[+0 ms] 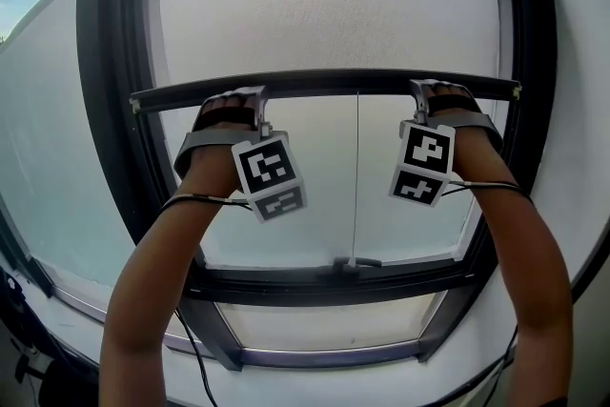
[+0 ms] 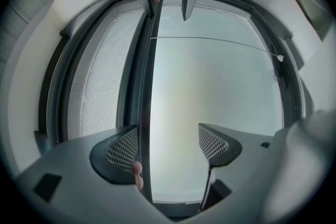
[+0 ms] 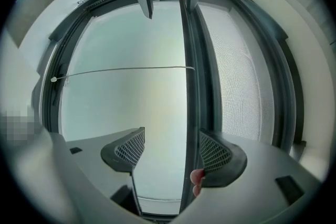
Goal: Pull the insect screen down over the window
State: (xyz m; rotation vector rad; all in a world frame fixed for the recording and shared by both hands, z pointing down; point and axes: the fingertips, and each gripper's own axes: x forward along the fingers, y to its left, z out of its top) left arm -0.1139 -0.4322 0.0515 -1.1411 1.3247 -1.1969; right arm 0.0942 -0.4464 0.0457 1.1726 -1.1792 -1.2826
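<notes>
The insect screen [image 1: 324, 14] is a pale mesh covering the upper half of the window. Its dark bottom bar [image 1: 324, 84] runs level across the frame. My left gripper [image 1: 233, 102] and right gripper [image 1: 440, 96] both reach up to this bar, one near each end. In the left gripper view the bar [image 2: 145, 86] runs between the open jaws of the left gripper [image 2: 168, 136], close against the left pad [image 2: 123, 147]. In the right gripper view the bar [image 3: 191, 86] lies inside the open right gripper [image 3: 171, 136], against the right pad [image 3: 215, 152]. Neither is clamped on it.
A thin pull cord [image 1: 357, 176] hangs from the bar's middle down to a small catch [image 1: 353, 262] on the lower frame [image 1: 334, 286]. Dark side rails [image 1: 119, 110] border the opening. Bare glass lies below the bar. A white sill [image 1: 315, 376] runs underneath.
</notes>
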